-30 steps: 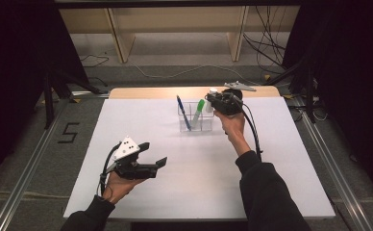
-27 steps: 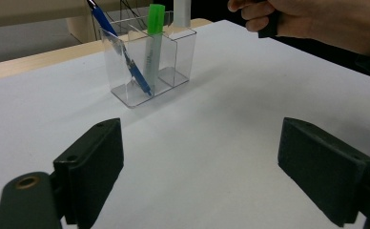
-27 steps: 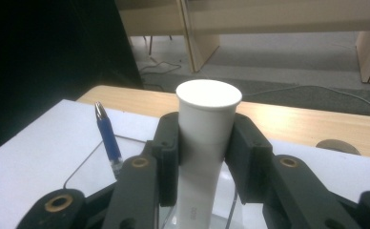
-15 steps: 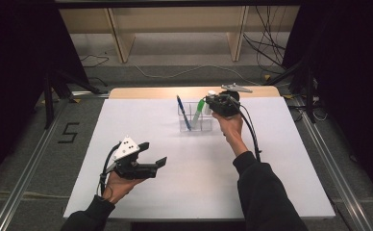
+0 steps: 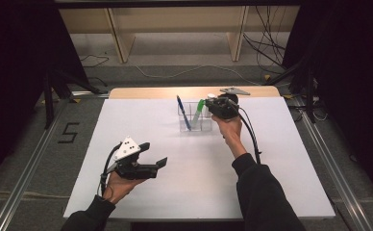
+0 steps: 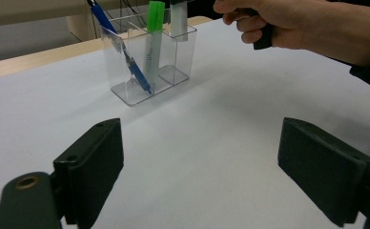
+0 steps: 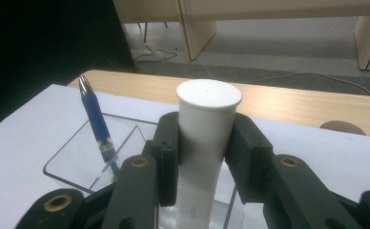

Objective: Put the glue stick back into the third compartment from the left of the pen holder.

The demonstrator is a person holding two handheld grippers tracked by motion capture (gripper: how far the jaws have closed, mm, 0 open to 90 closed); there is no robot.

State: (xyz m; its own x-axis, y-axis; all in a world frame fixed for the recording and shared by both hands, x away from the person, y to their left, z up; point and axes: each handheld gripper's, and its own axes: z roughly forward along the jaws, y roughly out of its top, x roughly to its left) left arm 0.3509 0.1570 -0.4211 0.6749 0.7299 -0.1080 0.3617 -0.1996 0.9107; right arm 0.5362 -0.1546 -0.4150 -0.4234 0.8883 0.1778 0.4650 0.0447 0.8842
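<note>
A clear plastic organizer [image 5: 194, 126] stands at the back middle of the white table, also seen in the left gripper view [image 6: 126, 93]. A blue pen [image 5: 183, 111] leans in its left compartment and a green marker [image 5: 198, 108] stands in the middle one. My right gripper [image 5: 217, 107] is shut on a white capped marker [image 7: 207, 119], held upright over the organizer's right compartment with its lower end inside. My left gripper [image 5: 152, 155] rests at the front left, open with nothing between its jaws [image 6: 221, 162].
A bare wooden strip [image 5: 146, 92] runs along the table's far edge, with a small grey plate [image 5: 234, 90] lying on it at the right. Metal rails [image 5: 26, 187] flank the table. Shelving legs and cables lie beyond on the floor.
My right gripper has shifted slightly left and lower over the organizer with the white marker in it. The left gripper has stayed where it was.
</note>
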